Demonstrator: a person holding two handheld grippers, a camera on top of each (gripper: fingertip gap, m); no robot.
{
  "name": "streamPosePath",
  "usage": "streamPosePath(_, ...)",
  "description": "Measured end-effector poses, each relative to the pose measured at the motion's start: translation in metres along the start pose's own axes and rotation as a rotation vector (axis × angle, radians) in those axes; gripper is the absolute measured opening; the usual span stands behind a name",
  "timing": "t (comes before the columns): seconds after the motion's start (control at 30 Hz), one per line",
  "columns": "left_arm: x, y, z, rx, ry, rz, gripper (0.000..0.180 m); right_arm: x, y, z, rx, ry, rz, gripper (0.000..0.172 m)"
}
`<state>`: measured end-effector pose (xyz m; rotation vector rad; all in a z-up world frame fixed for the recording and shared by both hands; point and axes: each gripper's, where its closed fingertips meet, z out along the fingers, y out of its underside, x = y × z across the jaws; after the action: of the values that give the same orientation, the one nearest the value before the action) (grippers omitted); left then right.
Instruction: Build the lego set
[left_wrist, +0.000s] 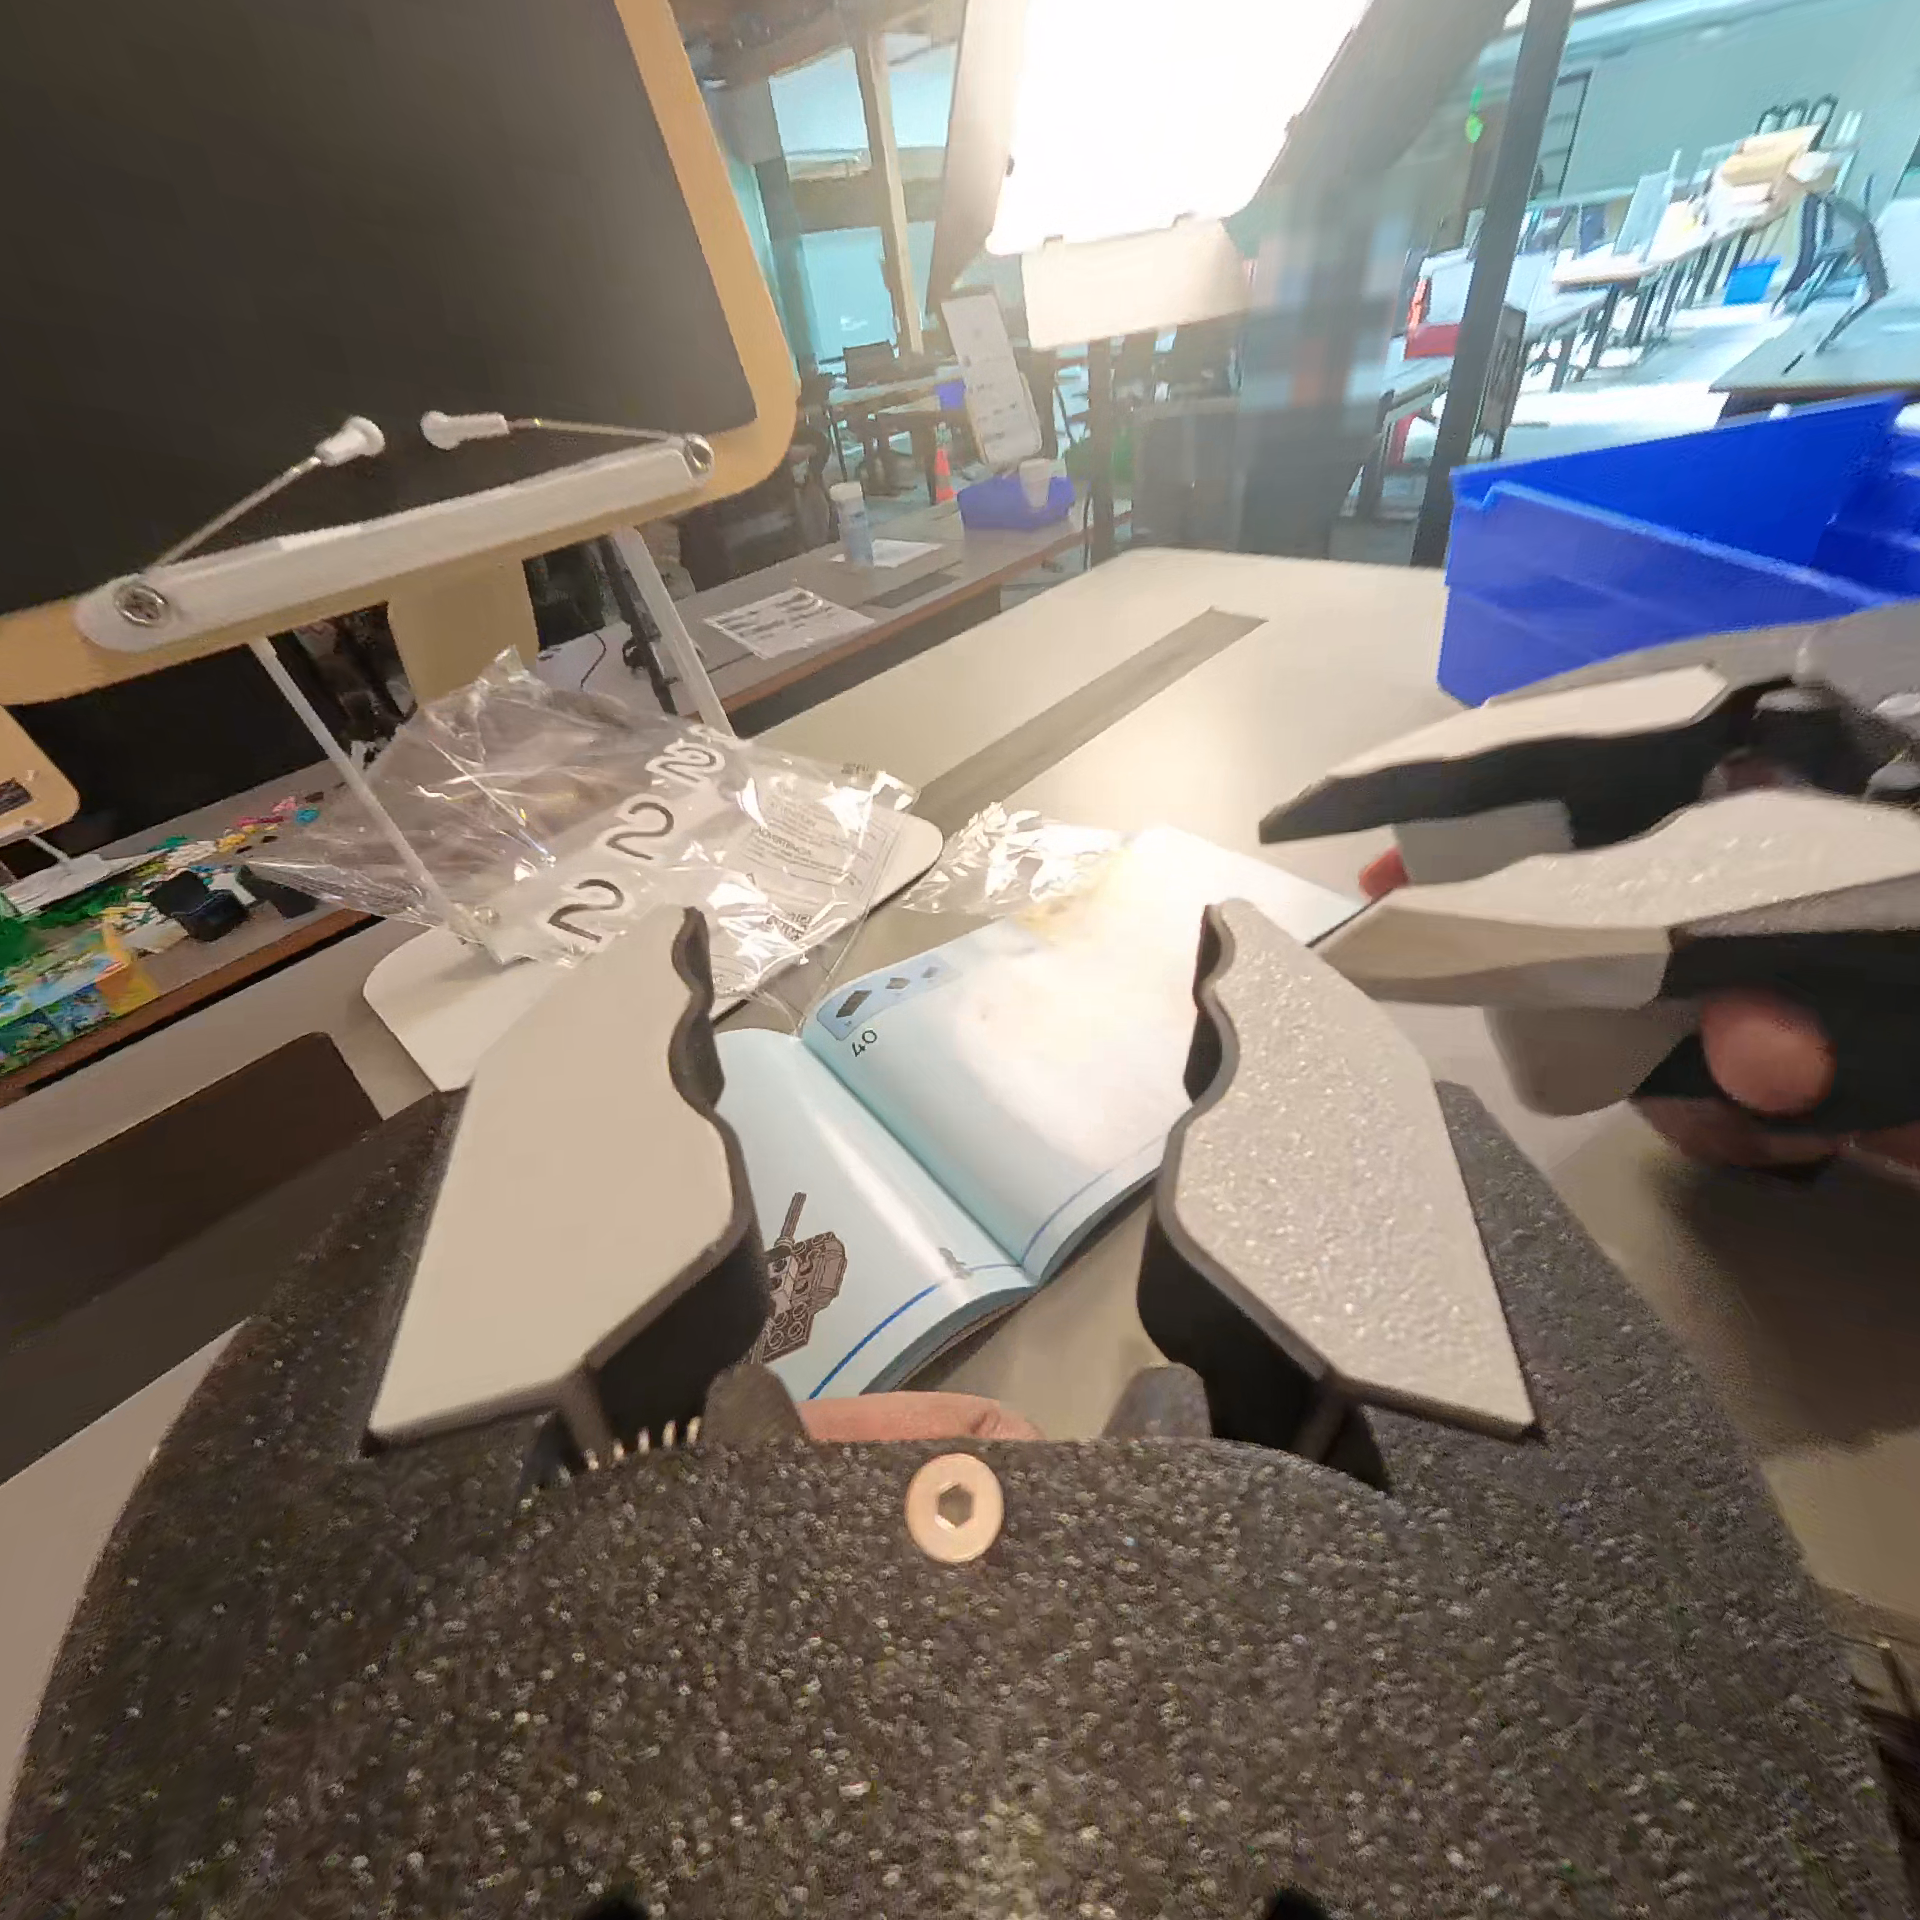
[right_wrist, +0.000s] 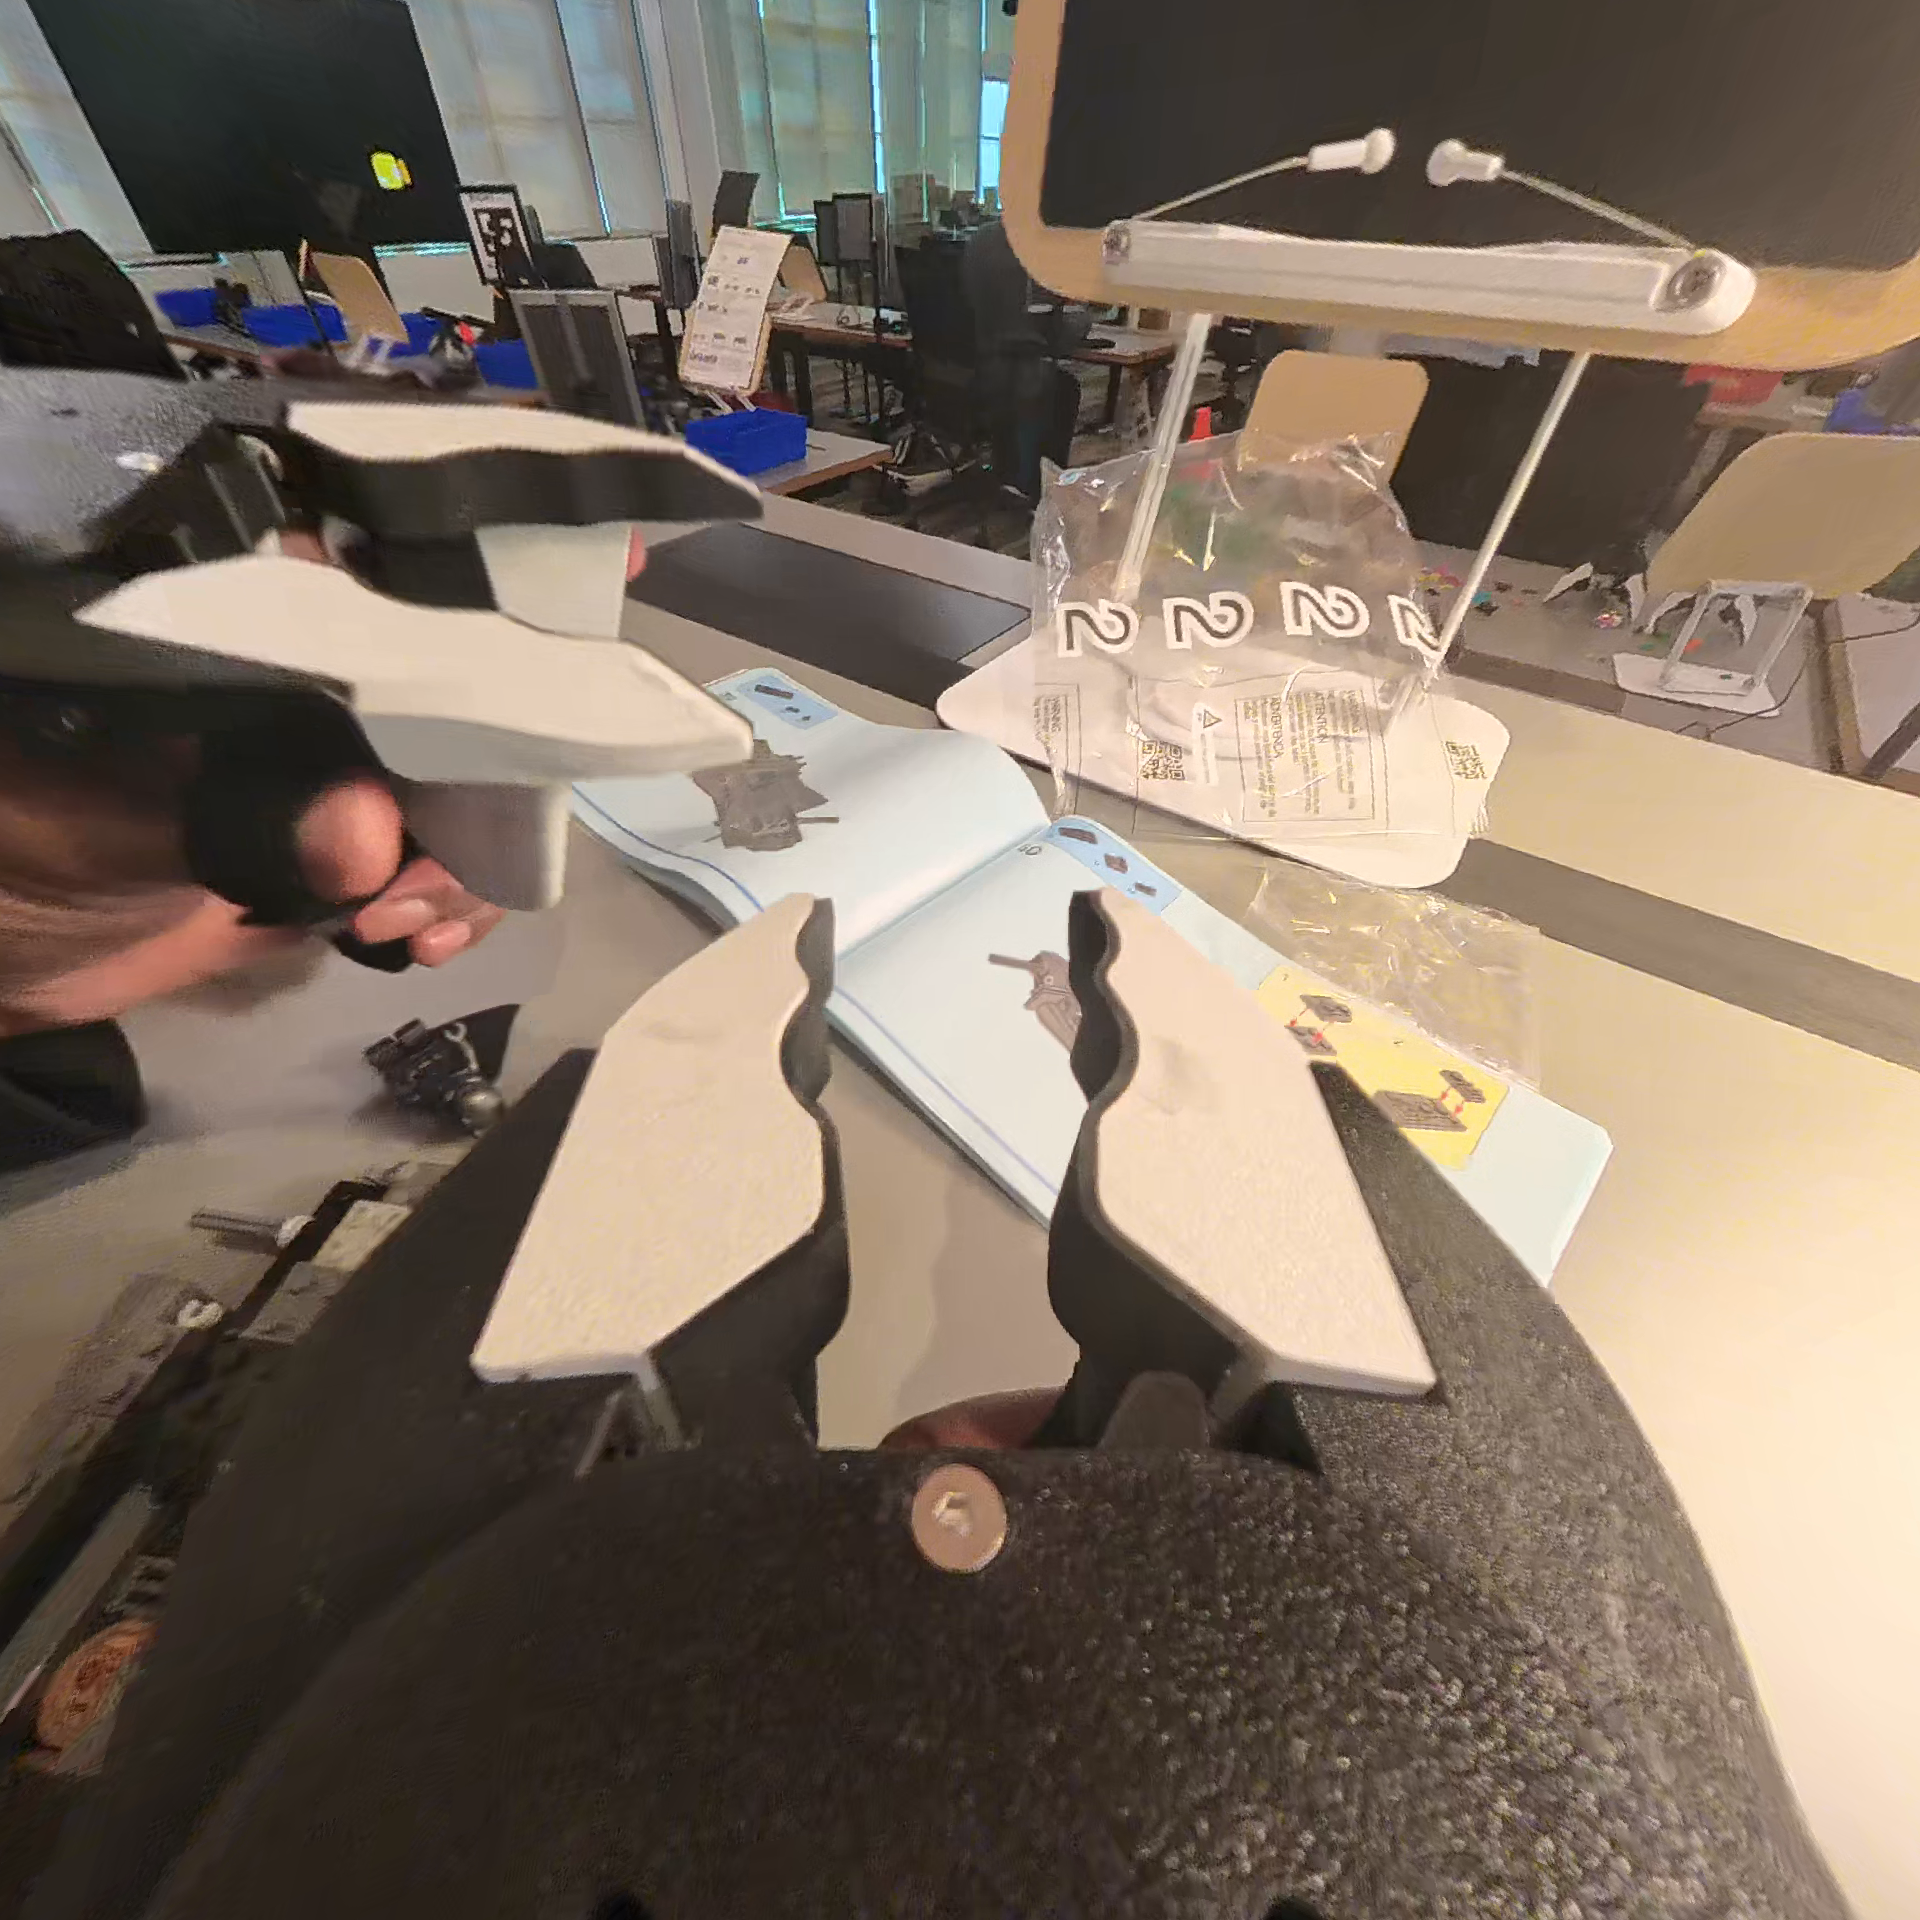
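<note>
Left wrist view: the left gripper (left_wrist: 951, 987) hovers above the open booklet (left_wrist: 997, 1122), its fingers spread wide with nothing between them. Beyond the booklet a clear plastic bag (left_wrist: 582, 831) printed with numerals leans on the white stand (left_wrist: 436, 987) of a dark tablet; a smaller crumpled bag (left_wrist: 997, 868) lies at the booklet's far edge. Both bags look empty, though the glare makes that hard to confirm. To the right of the booklet the right gripper (left_wrist: 1320, 894) comes in sideways, with something small and red (left_wrist: 1382, 873) showing between its fingers; whether the pads press on it I cannot tell. A blue bin (left_wrist: 1662, 561) stands farther right of the booklet, its inside hidden.

Right wrist view: the right gripper (right_wrist: 951, 940) hangs over the booklet (right_wrist: 935, 821), fingers partly apart, and here only the printed page shows in the gap. The left gripper (right_wrist: 753, 618) sits over the booklet's left page, open and empty. Left of the booklet, a small dark brick model (right_wrist: 431, 1070) rests on the table (right_wrist: 1714, 1299). Behind the booklet the numbered bag (right_wrist: 1247, 665) stands against the stand (right_wrist: 1039, 717), and the crumpled bag (right_wrist: 1392, 966) lies just beside the right page.
</note>
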<state>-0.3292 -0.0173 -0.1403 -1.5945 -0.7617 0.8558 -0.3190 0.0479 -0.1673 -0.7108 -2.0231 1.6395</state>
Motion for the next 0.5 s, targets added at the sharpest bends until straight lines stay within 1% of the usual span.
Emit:
streamPosePath(0.1, 0.006, 0.018, 0.010, -0.095, 0.028, 0.087, 0.086, 0.007, 0.009, -0.003, -0.062, 0.004, -0.033, 0.043)
streamPosePath(0.17, 0.013, 0.025, 0.017, -0.131, 0.071, 0.076, 0.083, 0.012, 0.016, -0.004, -0.102, 0.013, -0.024, 0.043)
streamPosePath(0.27, 0.024, 0.034, 0.027, -0.194, 0.132, 0.064, 0.079, 0.022, 0.028, -0.005, -0.184, 0.035, 0.036, 0.043)
streamPosePath(0.37, 0.029, 0.041, 0.035, -0.264, 0.145, 0.077, 0.077, 0.034, 0.037, -0.006, -0.234, 0.072, 0.100, 0.041)
streamPosePath(0.5, 0.036, 0.048, 0.038, -0.298, 0.155, 0.054, 0.076, 0.041, 0.046, -0.007, -0.290, 0.102, 0.128, 0.041)
